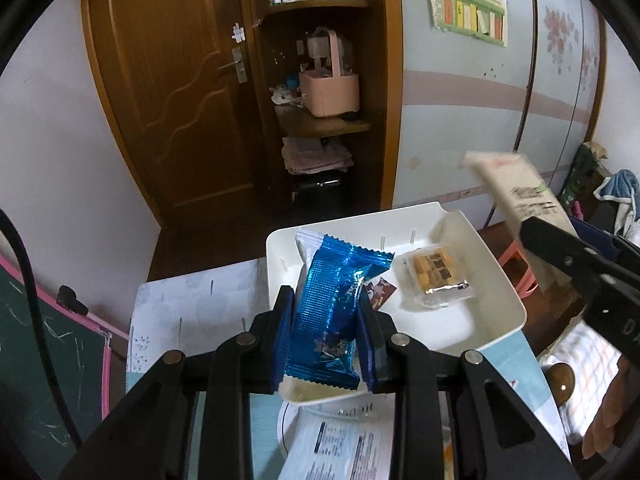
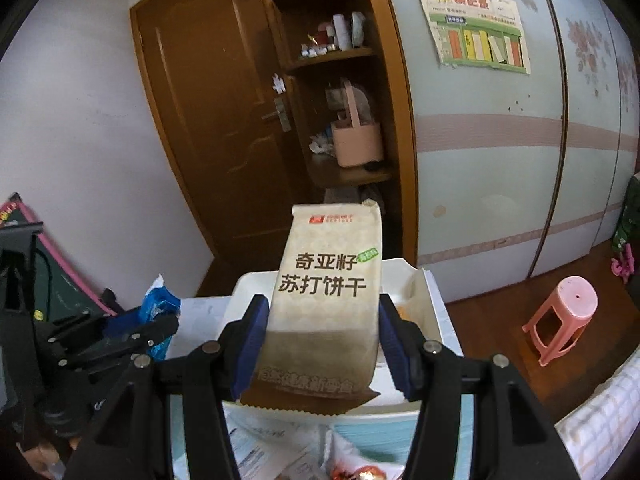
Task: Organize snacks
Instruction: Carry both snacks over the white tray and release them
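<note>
My left gripper [image 1: 326,312] is shut on a shiny blue snack packet [image 1: 334,308], held upright over the near edge of a white tray [image 1: 496,276]. In the tray lie a clear pack of yellow biscuits [image 1: 438,278] and a small brown wrapper [image 1: 380,290]. My right gripper [image 2: 320,320] is shut on a tall beige soda-cracker pack [image 2: 332,300], held above the same tray [image 2: 434,308]. In the left wrist view that cracker pack [image 1: 516,196] and the right gripper hang at the right, above the tray. The left gripper with its blue packet [image 2: 160,308] shows at the left of the right wrist view.
The tray rests on a pale blue table [image 1: 188,312] with printed papers [image 1: 344,448] near me. A pink stool [image 2: 560,316] stands on the wooden floor at right. Behind are a brown door [image 1: 168,80], open shelves with a pink basket [image 1: 330,92], and a wardrobe [image 1: 472,120].
</note>
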A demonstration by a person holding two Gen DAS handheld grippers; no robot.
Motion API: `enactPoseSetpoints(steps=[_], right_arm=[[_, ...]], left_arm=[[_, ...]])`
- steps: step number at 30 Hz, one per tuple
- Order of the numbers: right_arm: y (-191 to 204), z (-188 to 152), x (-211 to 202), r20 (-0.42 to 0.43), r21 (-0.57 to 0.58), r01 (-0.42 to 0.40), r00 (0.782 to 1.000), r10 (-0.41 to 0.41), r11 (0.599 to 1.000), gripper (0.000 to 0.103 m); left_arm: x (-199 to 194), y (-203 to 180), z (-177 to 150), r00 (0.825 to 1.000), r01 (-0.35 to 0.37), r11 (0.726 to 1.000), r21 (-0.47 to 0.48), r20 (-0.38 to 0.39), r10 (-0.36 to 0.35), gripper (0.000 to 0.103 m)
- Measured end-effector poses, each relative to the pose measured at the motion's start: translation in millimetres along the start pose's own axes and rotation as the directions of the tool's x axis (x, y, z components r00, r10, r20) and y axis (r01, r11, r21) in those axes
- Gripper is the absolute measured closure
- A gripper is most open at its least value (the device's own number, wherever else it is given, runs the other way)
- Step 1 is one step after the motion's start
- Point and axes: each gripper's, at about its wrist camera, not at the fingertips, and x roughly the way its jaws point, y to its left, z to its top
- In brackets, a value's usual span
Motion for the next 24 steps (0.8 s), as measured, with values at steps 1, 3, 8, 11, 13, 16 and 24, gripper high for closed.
enactPoseSetpoints(steps=[1, 3, 8, 11, 13, 16, 24], right_arm=[[1, 1, 6, -0.007, -0.007, 0.009, 1.0, -0.009, 1.0, 0.049], [2, 3, 18, -0.023, -0.026, 0.023, 0.999, -0.024, 0.999, 0.05], [11, -3, 39, -0.103, -0.069, -0.005, 0.995, -0.002, 0.998, 0.044], [10, -8, 41, -0.121, -0.072, -0.005, 0.993, -0.004, 0.997, 0.037], [8, -12, 40, -0.136, -0.065, -0.019, 0.991, 0.01, 0.998, 0.03], [7, -17, 37, -0.148, -0.065, -0.017, 0.989, 0.007, 0.998, 0.03], [7, -24, 17, -0.154, -0.039, -0.026, 0.988, 0.02, 0.999, 0.03]], left_arm=[[4, -2, 2, 1.0, -0.009, 1.0, 0.001, -0.004, 0.009, 0.076], [13, -3, 4, 1.0, -0.019, 1.0, -0.004, -0.009, 0.019, 0.076], [37, -2, 6, 0.997, -0.026, 0.999, -0.029, -0.073, 0.024, 0.027], [38, 7, 5, 0.997, -0.055, 0.997, -0.059, -0.049, 0.052, 0.011], [37, 14, 2, 0.998, -0.048, 0.996, -0.08, -0.05, 0.044, 0.011], [34, 22, -4, 0.997, -0.061, 0.994, -0.09, -0.062, 0.055, 0.011], [15, 42, -20, 0.994, -0.087, 0.991, -0.105, -0.067, 0.081, 0.011]])
